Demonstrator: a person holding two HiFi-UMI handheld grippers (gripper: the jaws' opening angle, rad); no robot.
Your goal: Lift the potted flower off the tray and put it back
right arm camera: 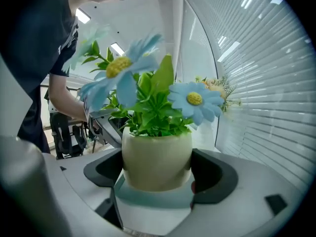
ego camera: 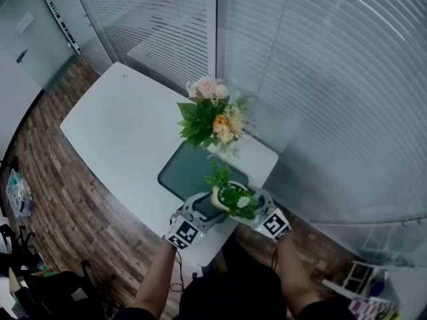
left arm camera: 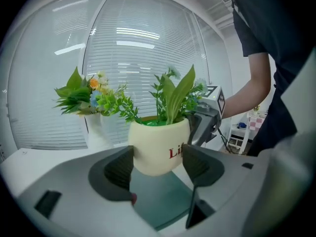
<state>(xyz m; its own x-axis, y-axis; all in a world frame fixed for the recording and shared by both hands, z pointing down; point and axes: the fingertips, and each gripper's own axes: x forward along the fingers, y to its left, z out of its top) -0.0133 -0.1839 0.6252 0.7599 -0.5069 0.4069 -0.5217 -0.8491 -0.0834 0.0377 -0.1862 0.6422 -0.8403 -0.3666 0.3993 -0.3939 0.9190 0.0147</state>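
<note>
Over the near edge of the flat, dark green tray, the potted flower, in its smooth, rounded cream pot, is clamped between the left gripper and right gripper. Behind it, 1 bouquet stands at the white table's far edge.

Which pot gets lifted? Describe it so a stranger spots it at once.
On the white table by the blinds lies a dark tray. At its near end, the left claw and right claw grip a cream pot. Unlike the tall pink-and-orange bouquet behind, it is squat, red-lettered, with blue daisies.
</note>
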